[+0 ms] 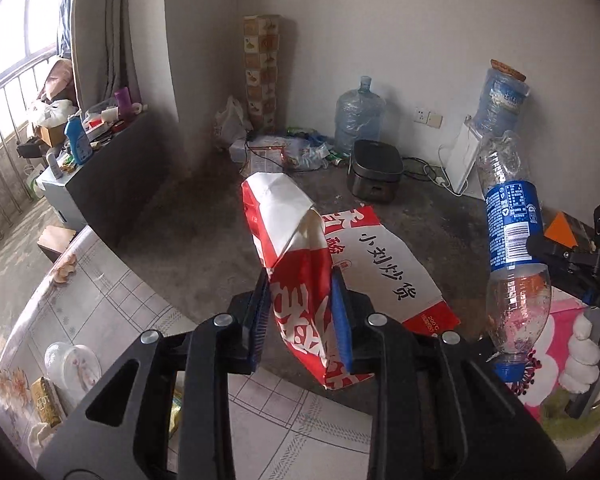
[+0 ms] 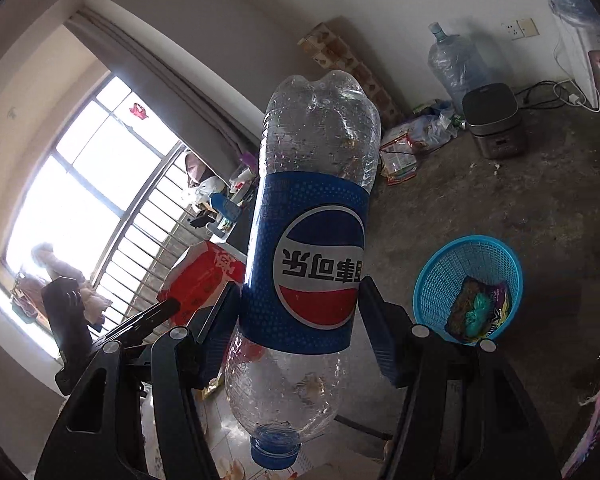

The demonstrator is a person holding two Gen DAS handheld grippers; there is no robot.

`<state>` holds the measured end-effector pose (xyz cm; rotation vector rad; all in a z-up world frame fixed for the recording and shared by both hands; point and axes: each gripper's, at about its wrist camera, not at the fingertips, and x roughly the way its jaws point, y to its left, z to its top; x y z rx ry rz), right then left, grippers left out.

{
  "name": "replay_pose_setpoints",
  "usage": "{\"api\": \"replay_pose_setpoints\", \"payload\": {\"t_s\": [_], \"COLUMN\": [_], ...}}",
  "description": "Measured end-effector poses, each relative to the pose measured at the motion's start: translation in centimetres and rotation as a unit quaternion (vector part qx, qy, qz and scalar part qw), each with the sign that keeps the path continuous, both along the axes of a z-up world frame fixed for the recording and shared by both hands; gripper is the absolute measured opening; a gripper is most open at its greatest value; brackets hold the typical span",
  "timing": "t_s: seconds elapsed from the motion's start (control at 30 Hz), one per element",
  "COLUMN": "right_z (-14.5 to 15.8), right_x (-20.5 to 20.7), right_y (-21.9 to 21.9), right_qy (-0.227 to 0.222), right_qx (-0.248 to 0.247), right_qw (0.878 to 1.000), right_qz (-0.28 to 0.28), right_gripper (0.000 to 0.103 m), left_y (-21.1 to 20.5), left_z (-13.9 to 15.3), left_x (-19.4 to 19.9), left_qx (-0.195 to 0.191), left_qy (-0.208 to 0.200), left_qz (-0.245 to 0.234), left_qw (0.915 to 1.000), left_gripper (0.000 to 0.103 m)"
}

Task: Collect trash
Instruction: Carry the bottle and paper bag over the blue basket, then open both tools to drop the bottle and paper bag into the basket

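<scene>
Pinching an upended bottle (image 2: pixel 312 248) — cap down — right tongs (image 2: pixel 300 320), left tongs (image 1: pixel 302 320) clamping upright paper bag (image 1: pixel 300 280).

There are two grippers: the left gripper (image 1: pixel 302 316) with one red and white paper bag (image 1: pixel 300 280) between its pads, and the right gripper (image 2: pixel 300 320) with one empty Pepsi bottle (image 2: pixel 308 248). One blue basket (image 2: pixel 432 280) stands on the floor, with two or perhaps three wrappers (image 2: pixel 478 312) inside. There are two big water jugs (image 1: pixel 358 118), and one dark cooker (image 1: pixel 376 170) near the wall.
</scene>
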<state>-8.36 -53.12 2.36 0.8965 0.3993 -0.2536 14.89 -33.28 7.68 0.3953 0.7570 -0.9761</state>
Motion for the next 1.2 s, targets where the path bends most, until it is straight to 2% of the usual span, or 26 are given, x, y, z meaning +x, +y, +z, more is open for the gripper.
{"api": "replay_pose_setpoints", "payload": {"t_s": [0.17,0.37,0.43,0.47,0.5,0.6,0.67,0.7,0.77,0.9,1.07,1.2], "right_z": [-5.2,-12.8,-15.8,-17.7,-19.6,-25.4,-27.5,-27.8,-27.8,-26.4,-24.1,-21.0], "right_x": [2.2,6.7,8.5,9.5,10.3,11.6,11.2,10.8,10.2,9.4,8.1,7.0], "right_y": [-2.1,-6.0,-7.8,-8.6,-9.5,-12.1,-12.9,-12.8,-12.7,-11.9,-11.1,-10.2], "right_qy": [0.044,0.122,0.142,0.163,0.181,0.243,0.264,0.260,0.247,0.250,0.244,0.228], "right_qx": [0.047,0.115,0.138,0.146,0.154,0.176,0.189,0.195,0.192,0.163,0.134,0.094], "right_qw": [0.998,0.986,0.980,0.976,0.971,0.954,0.945,0.944,0.948,0.952,0.958,0.965], "right_qz": [0.015,0.022,0.023,0.018,0.011,-0.026,-0.049,-0.056,-0.062,-0.067,-0.075,-0.083], "right_gripper": [0.060,0.060,0.061,0.063,0.073,0.074,0.074,0.074,0.074,0.074,0.074,0.074], "left_y": [-9.0,-16.3,-18.6,-19.9,-20.7,-21.6,-21.3,-20.9,-20.3,-18.5,-14.9,-10.3], "left_z": [-6.5,-12.2,-14.2,-15.4,-16.5,-18.5,-18.3,-18.0,-16.9,-13.8,-8.9,-4.4], "left_x": [0.4,0.2,0.5,0.8,1.1,2.1,2.5,2.7,2.4,2.2,1.9,1.0], "left_qx": [0.075,0.099,0.111,0.120,0.132,0.135,0.122,0.114,0.104,0.074,0.019,-0.027], "left_qy": [0.027,0.056,0.078,0.088,0.092,0.107,0.125,0.129,0.112,0.074,0.072,0.057], "left_qz": [-0.053,-0.101,-0.114,-0.115,-0.110,-0.085,-0.072,-0.073,-0.078,-0.077,-0.066,-0.057], "left_qw": [0.9954,0.9884,0.9842,0.9821,0.9807,0.9813,0.9821,0.9824,0.9852,0.9915,0.9951,0.9964], "left_gripper": [0.027,0.027,0.034,0.053,0.069,0.069,0.069,0.069,0.069,0.069,0.069,0.079]}}
